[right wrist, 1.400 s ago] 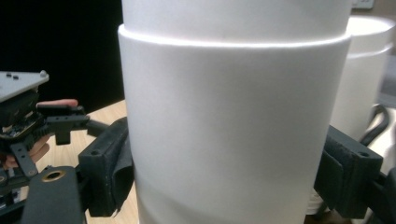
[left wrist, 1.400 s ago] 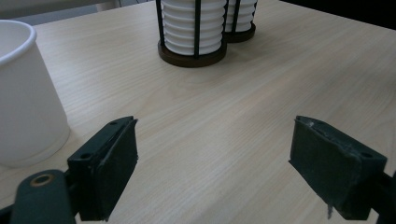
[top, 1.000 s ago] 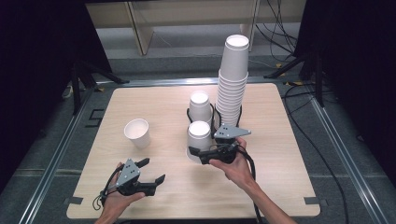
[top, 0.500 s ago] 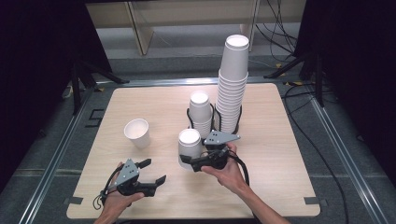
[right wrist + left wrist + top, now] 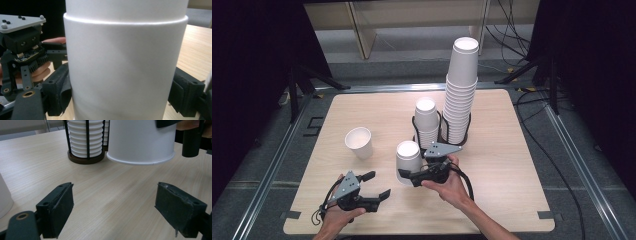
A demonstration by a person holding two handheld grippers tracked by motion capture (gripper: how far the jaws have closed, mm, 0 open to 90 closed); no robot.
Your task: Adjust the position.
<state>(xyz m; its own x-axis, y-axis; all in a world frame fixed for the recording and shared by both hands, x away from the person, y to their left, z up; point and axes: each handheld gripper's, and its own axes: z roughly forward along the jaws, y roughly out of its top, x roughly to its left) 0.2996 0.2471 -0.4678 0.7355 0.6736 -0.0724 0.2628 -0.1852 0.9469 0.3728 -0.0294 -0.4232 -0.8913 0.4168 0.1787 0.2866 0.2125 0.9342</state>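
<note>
Since the earlier shot, the right gripper (image 5: 408, 176) has swung away from the wire rack (image 5: 441, 131) and come toward the near left part of the table (image 5: 512, 165), bringing the cup (image 5: 408, 157) with it. The left gripper (image 5: 377, 184) hasn't budged.

Right one is clamped on the cup, a black pad (image 5: 186, 92) pressing each side. It's carried upside down: flat base up, rolled rim down, hanging just clear of the wood in the left gripper view. So its long axis is pretty much vertical.

Key bit for whatever's next: the cup sits just beyond the left gripper and a little to its right, near but not touching. Left jaws are spread wide with nothing between them, pointing roughly at it. My guess is a handover or a set-down right there.

Cup is plain white paper, smooth, tapered, thin-walled, so it'll probably dent if squeezed hard. Pads look like dark, scuffed rubber. Table is pale wood grain.

Further out: one loose cup (image 5: 359, 142) stands upright to the left, and the rack holds a short stack (image 5: 426, 120) and a tall stack (image 5: 460, 90).
</note>
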